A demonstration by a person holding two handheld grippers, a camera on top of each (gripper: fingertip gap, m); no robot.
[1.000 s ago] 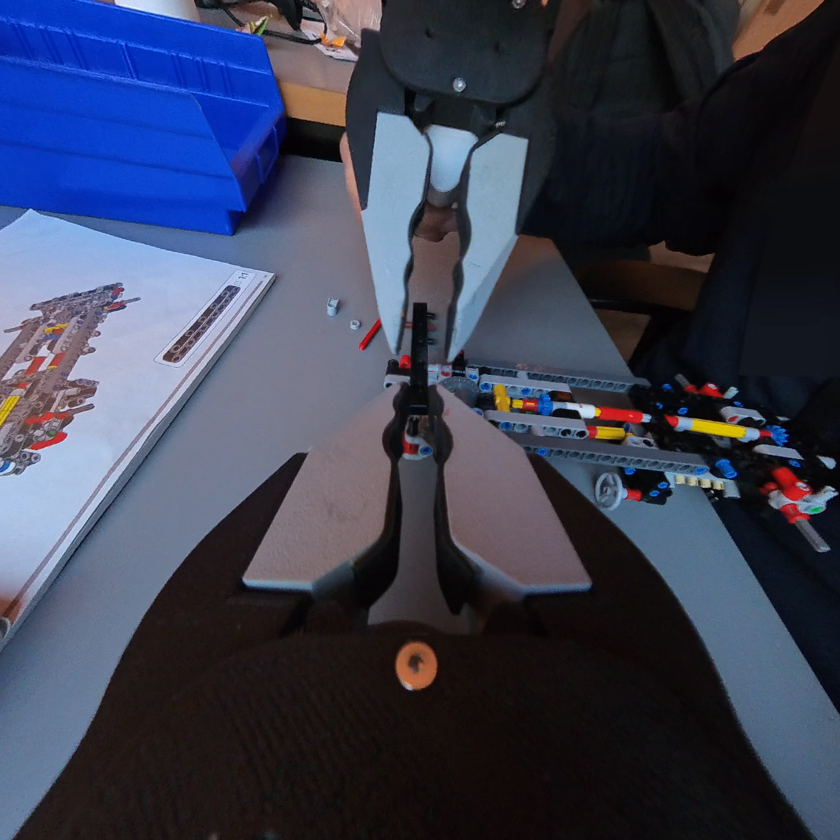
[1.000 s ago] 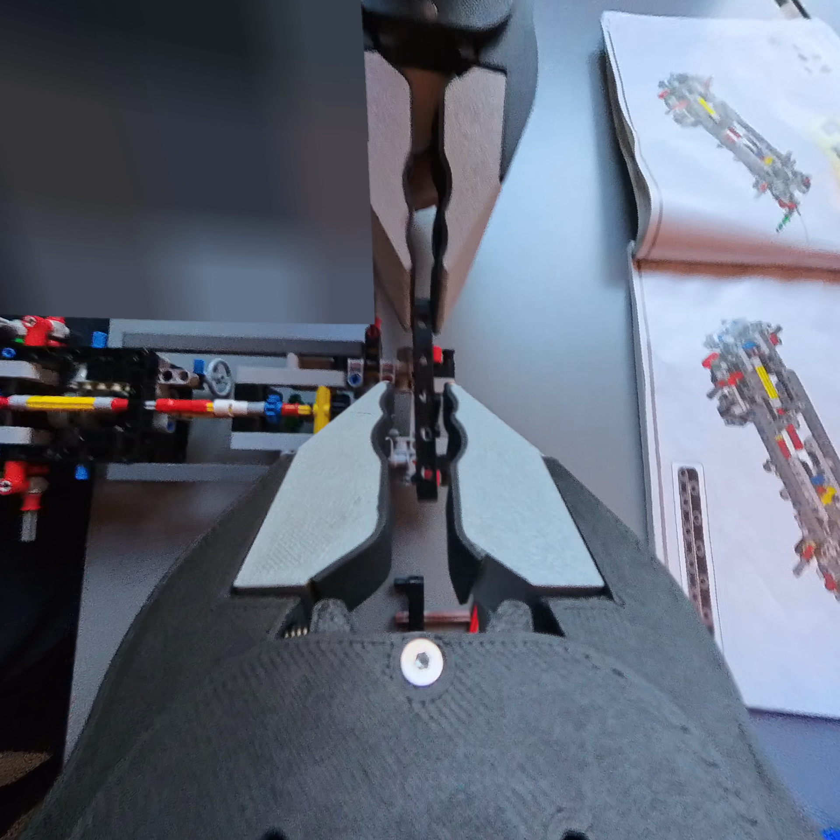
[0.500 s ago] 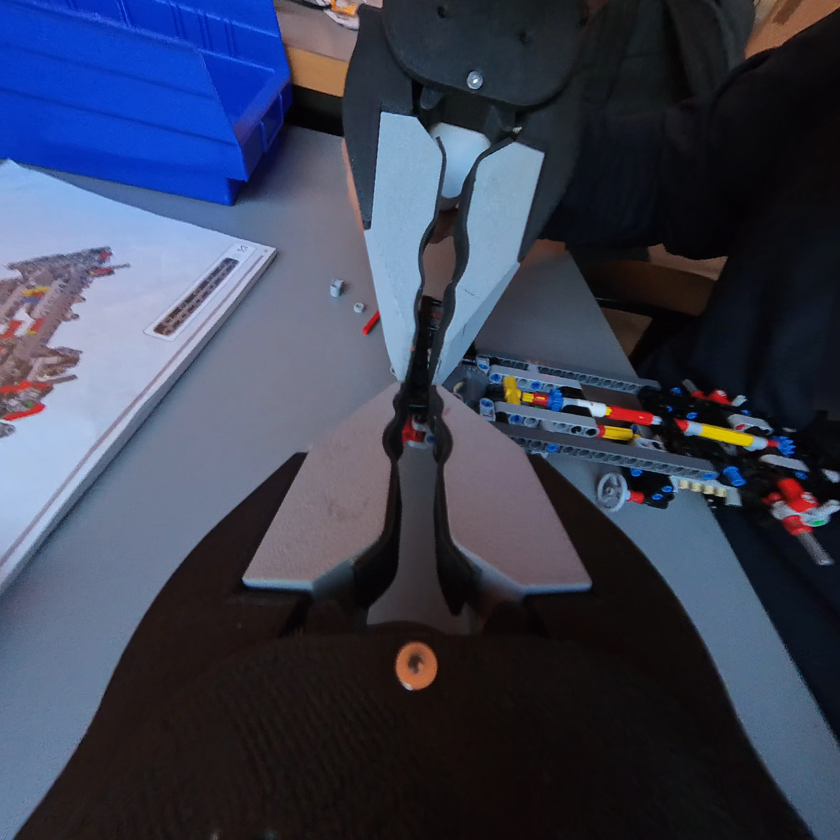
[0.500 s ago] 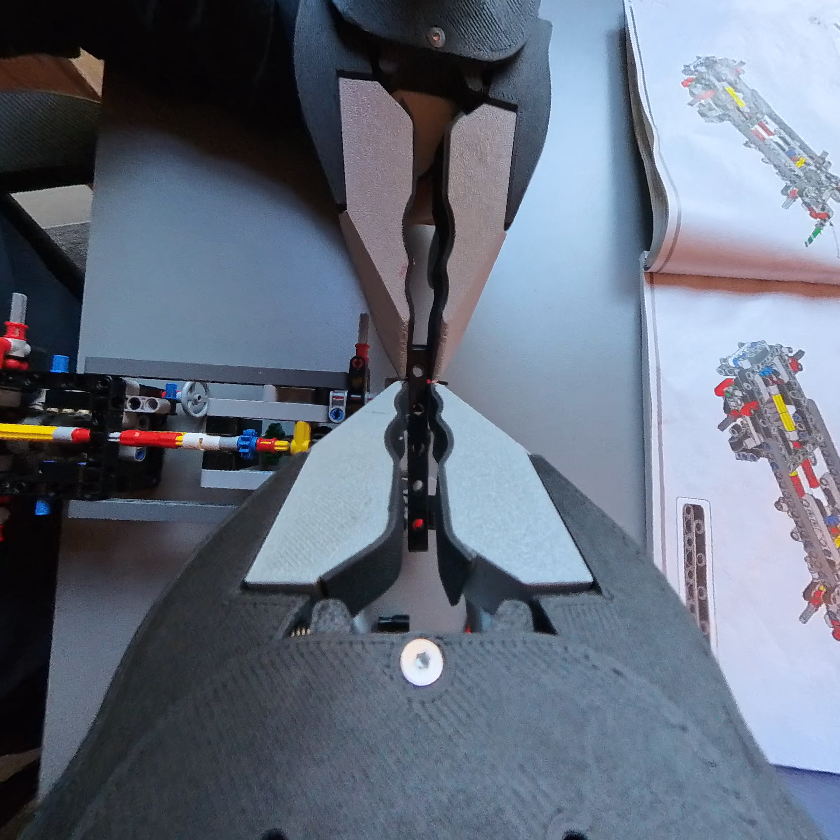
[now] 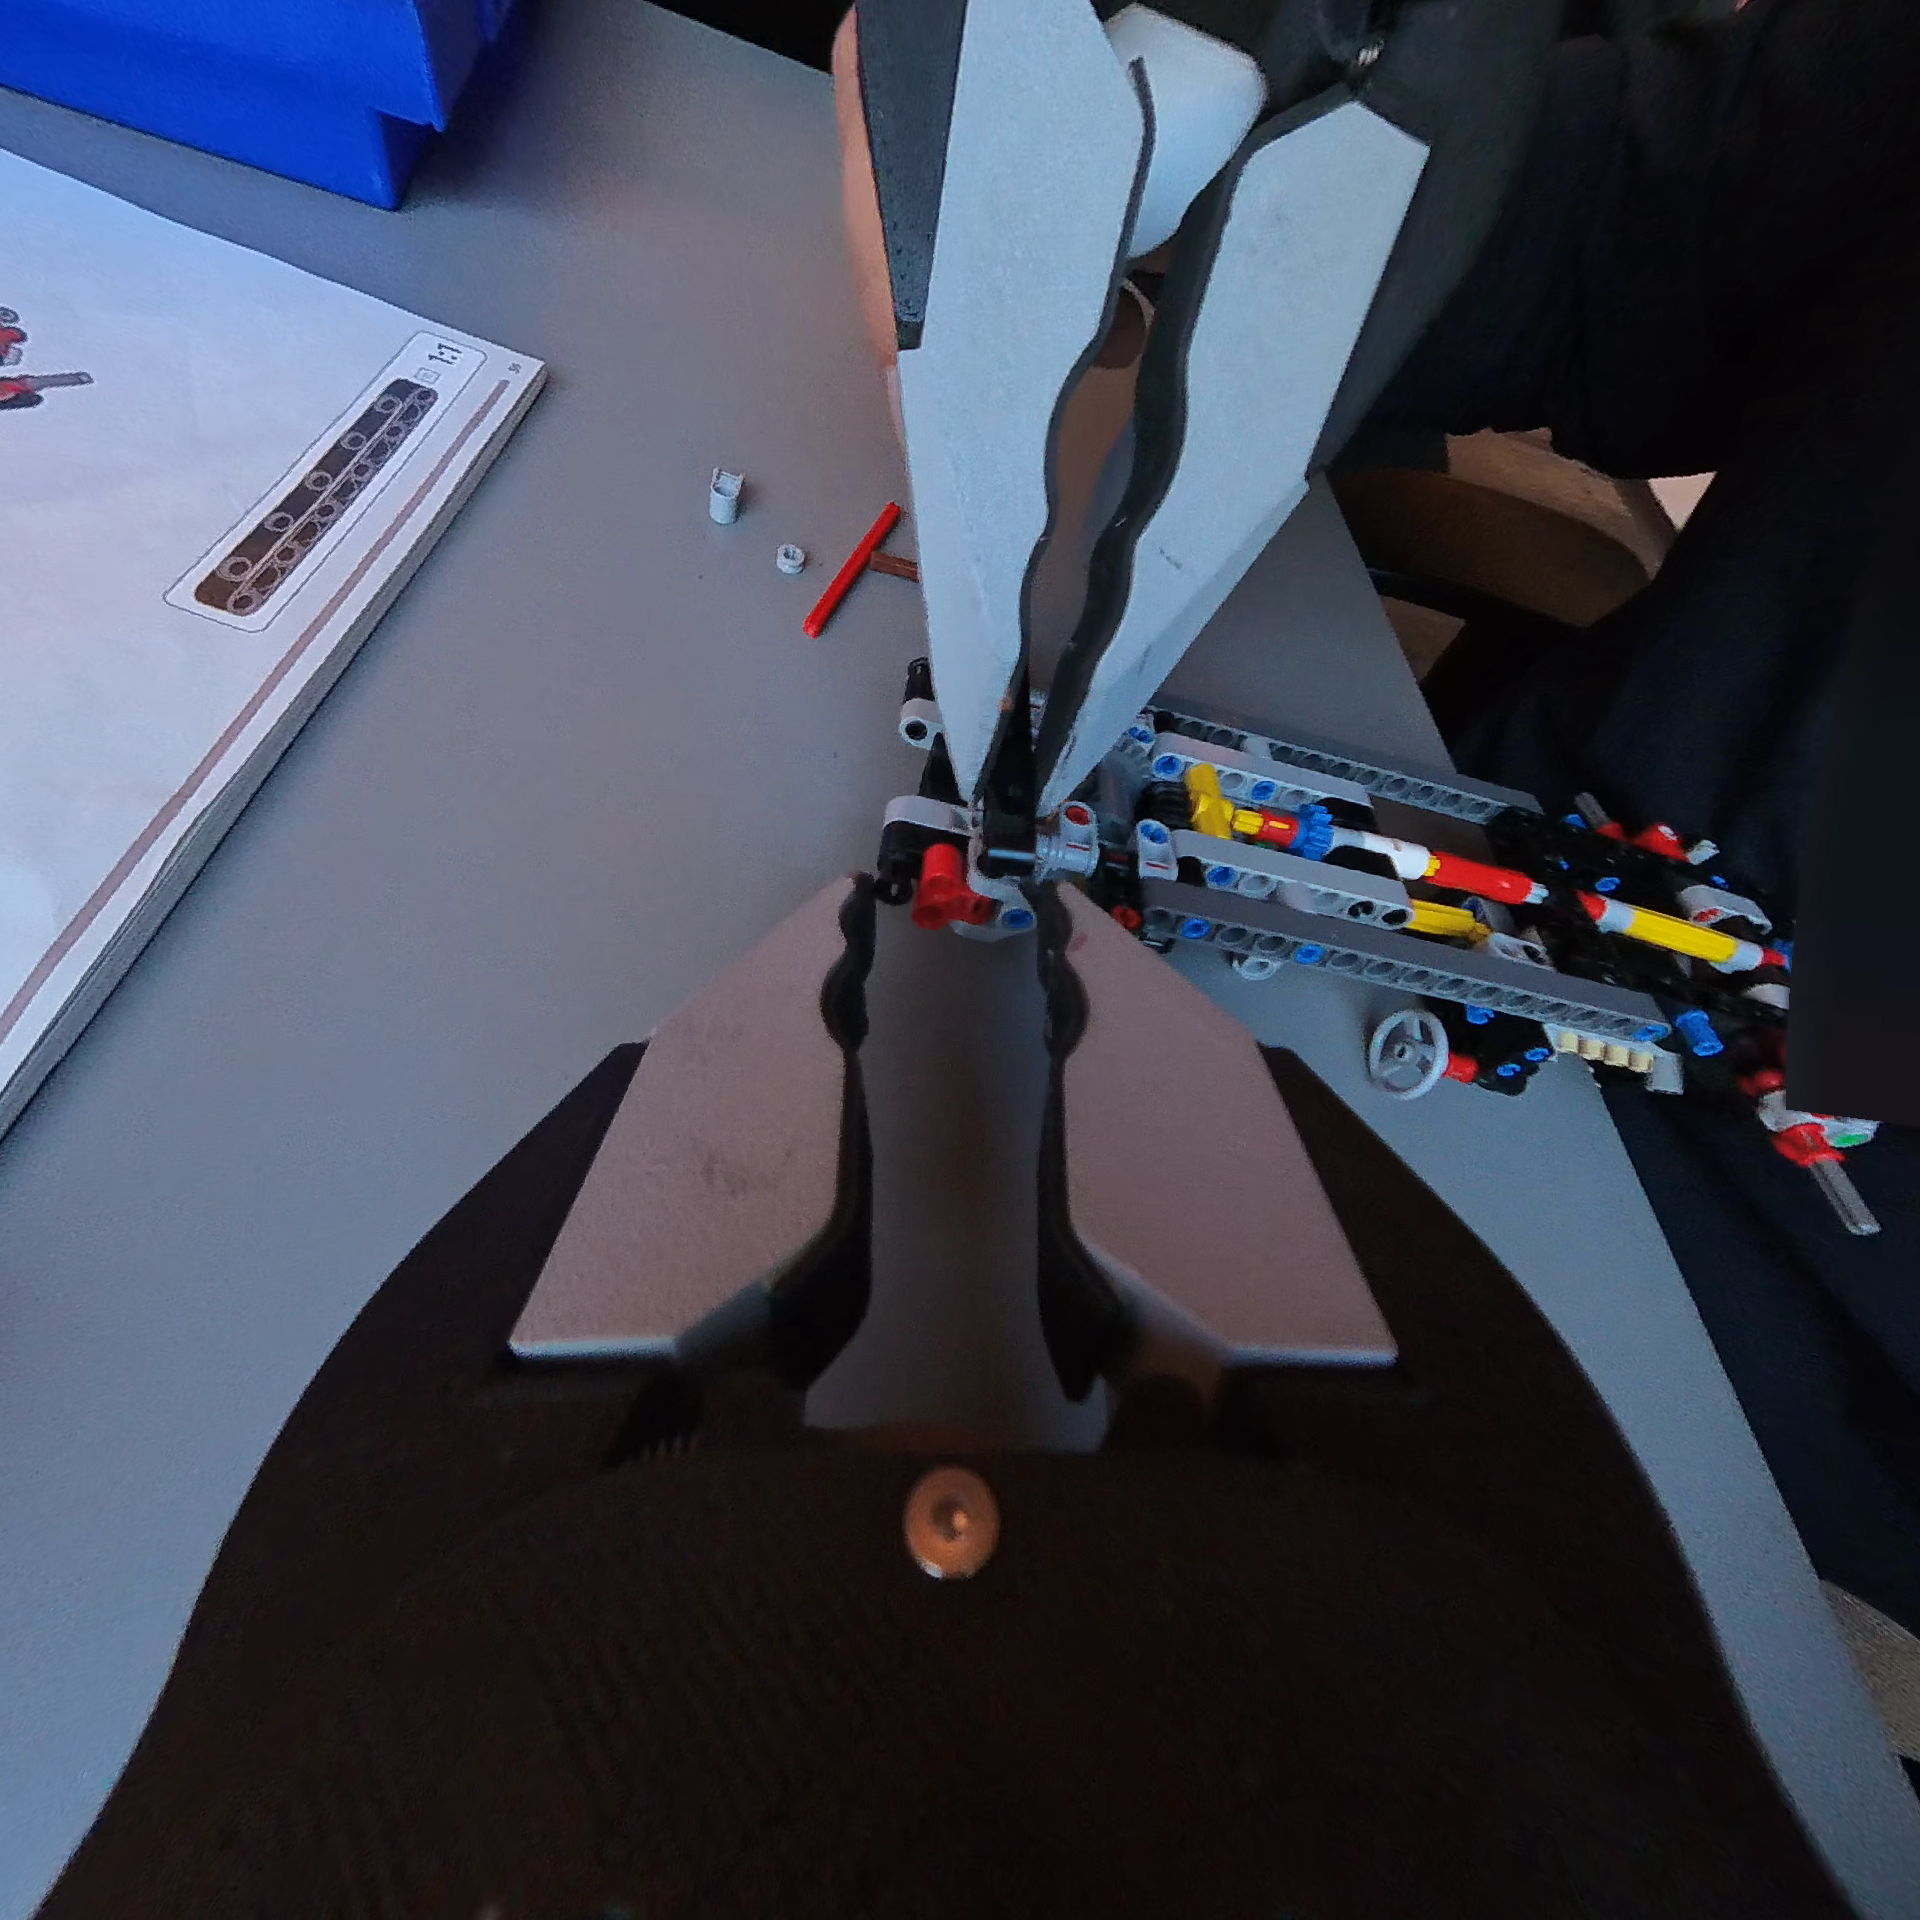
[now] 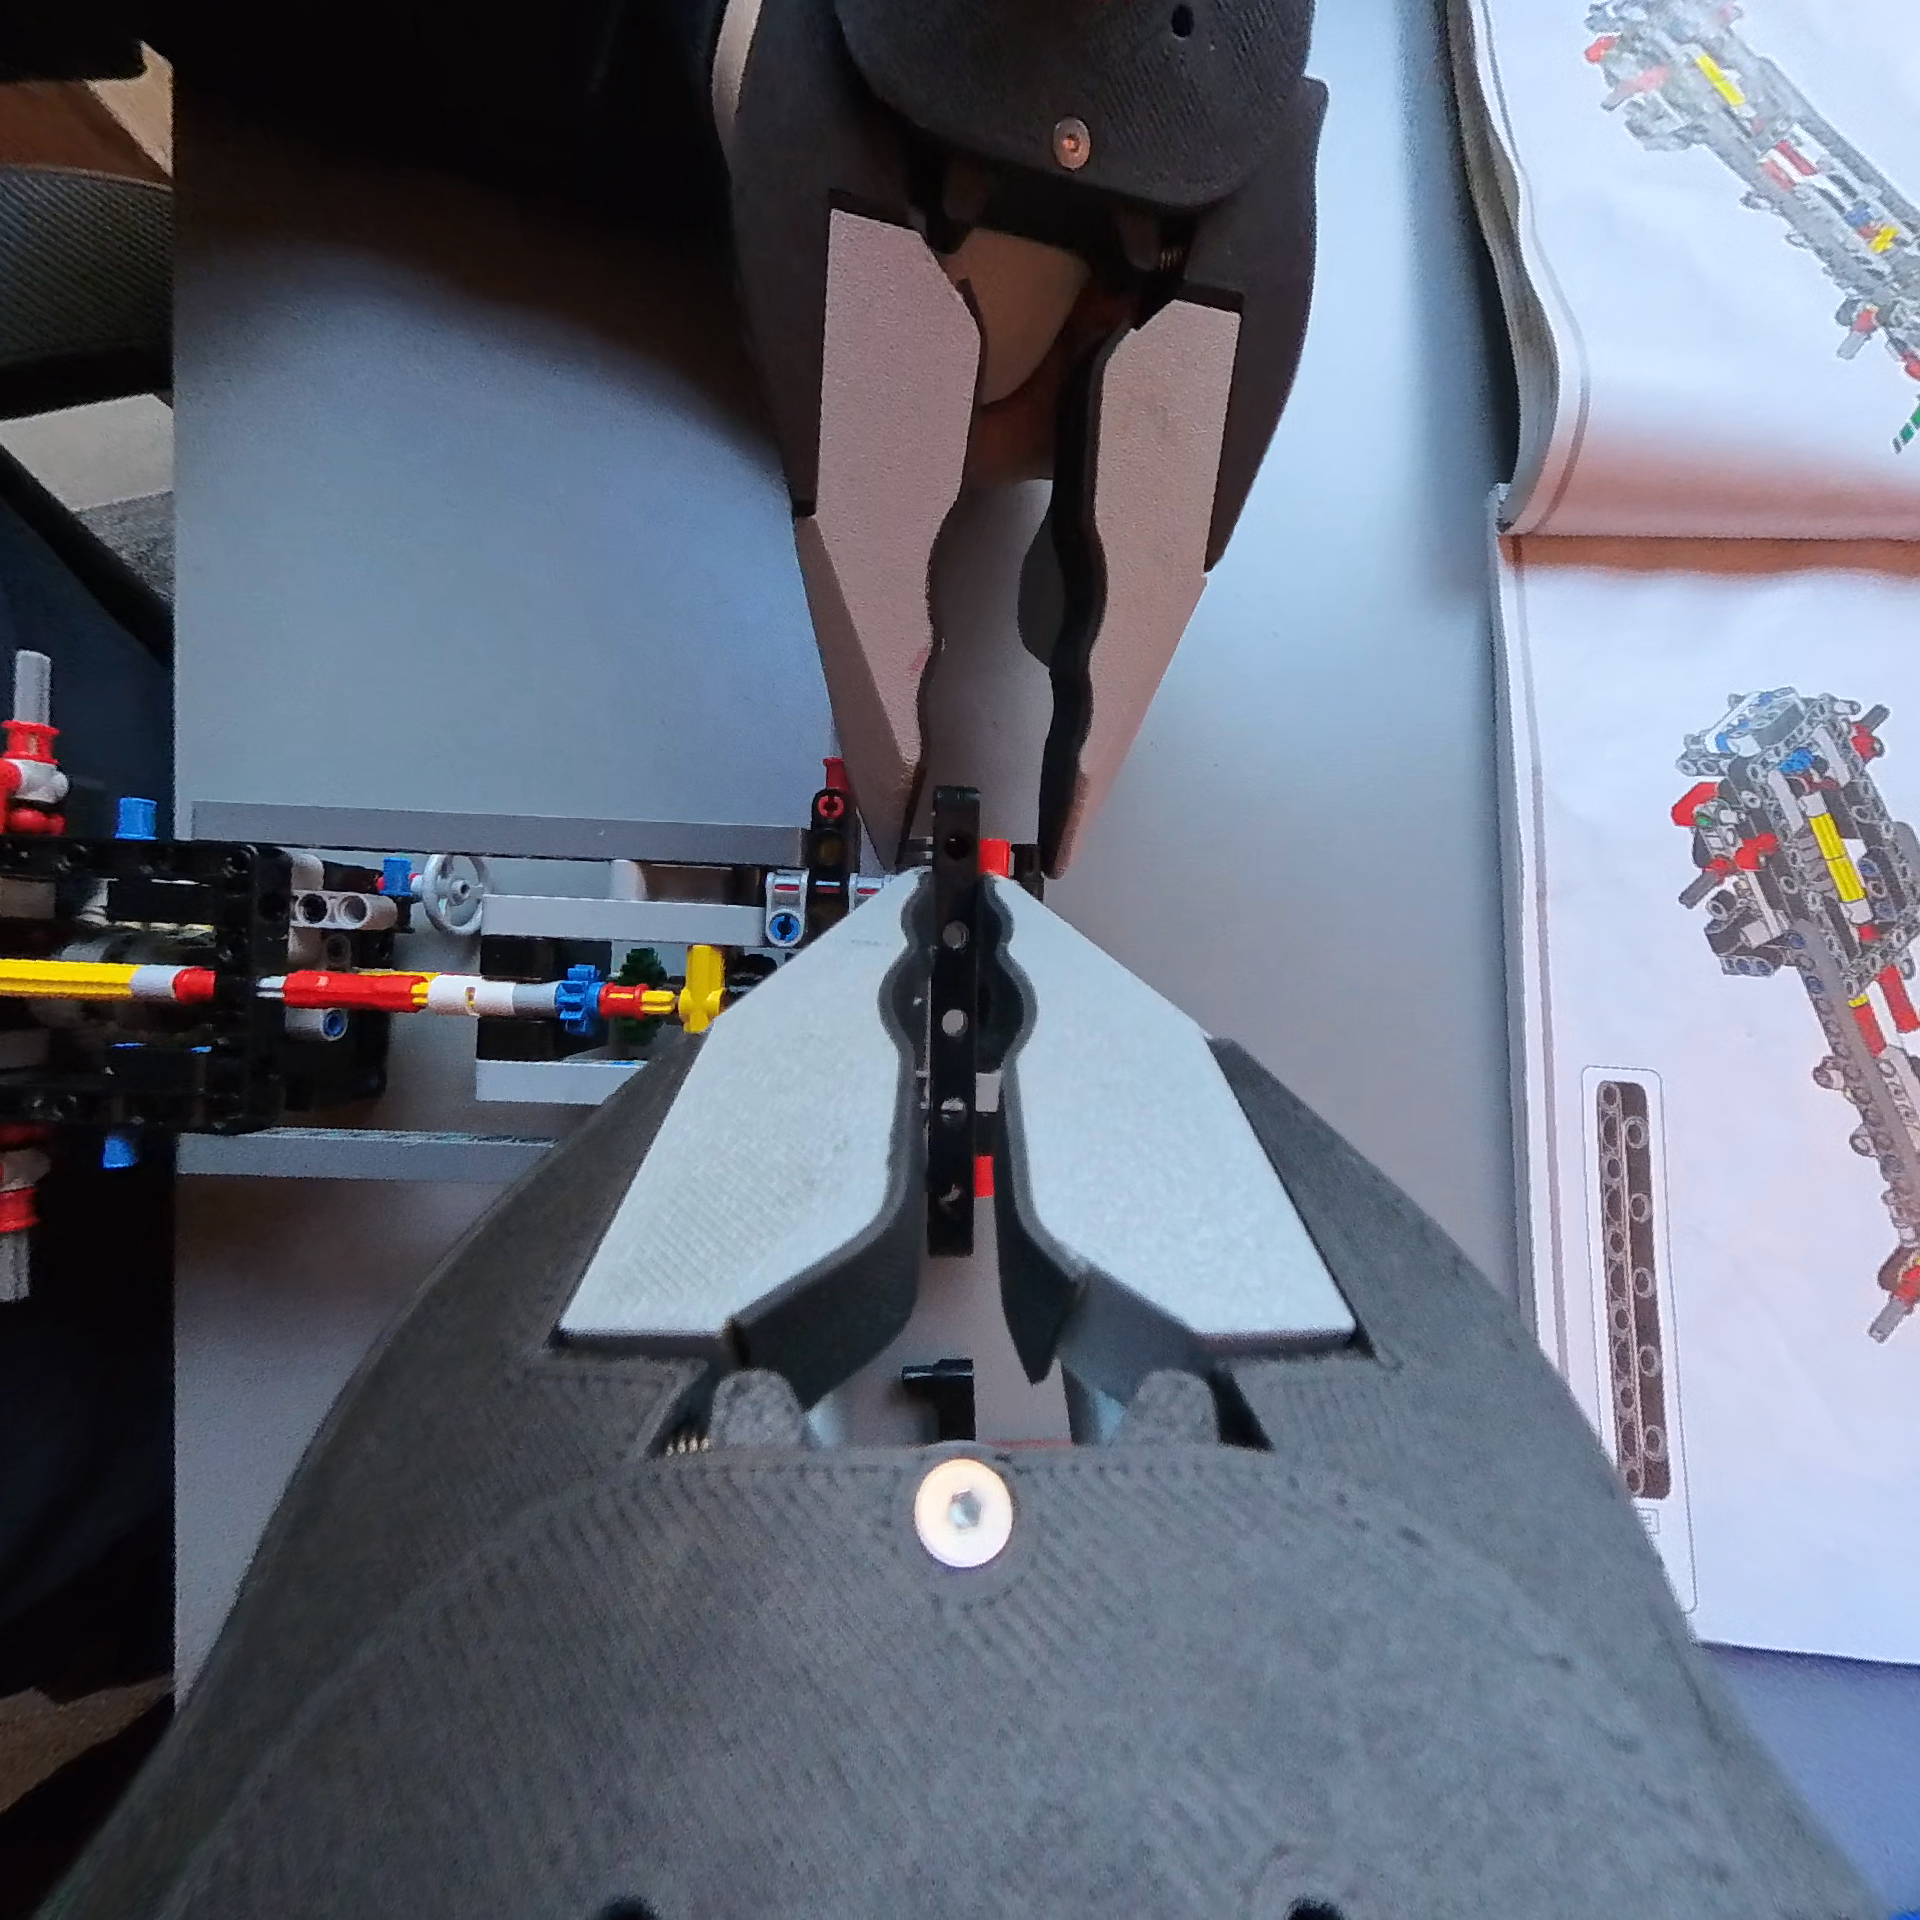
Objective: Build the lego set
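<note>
A long brick-built model [image 5: 1351,904] of grey beams with red, yellow and blue parts lies on the grey table [image 5: 520,831]. My right gripper [image 6: 956,894] is shut on a black beam with holes [image 6: 951,1023] that stands upright at the model's near end. In the left wrist view this gripper [image 5: 1013,795] comes down from above with the beam [image 5: 1008,831] between its tips. My left gripper [image 5: 956,899] is open, its tips on either side of the model's end by a red connector [image 5: 940,883], without pressing on it. The right wrist view shows it [image 6: 977,857] open too.
An open instruction booklet [image 5: 208,520] lies at the left and also shows in the right wrist view [image 6: 1714,935]. A blue bin [image 5: 260,83] stands behind it. Two small grey parts [image 5: 725,495] and a red axle [image 5: 852,569] lie loose. A person's dark clothing [image 5: 1714,312] is at the right. The grippers are tip to tip, or close to it.
My left gripper was shut at the black beam and model end and has now opened and let go. My right gripper closed on the beam and still holds it.
</note>
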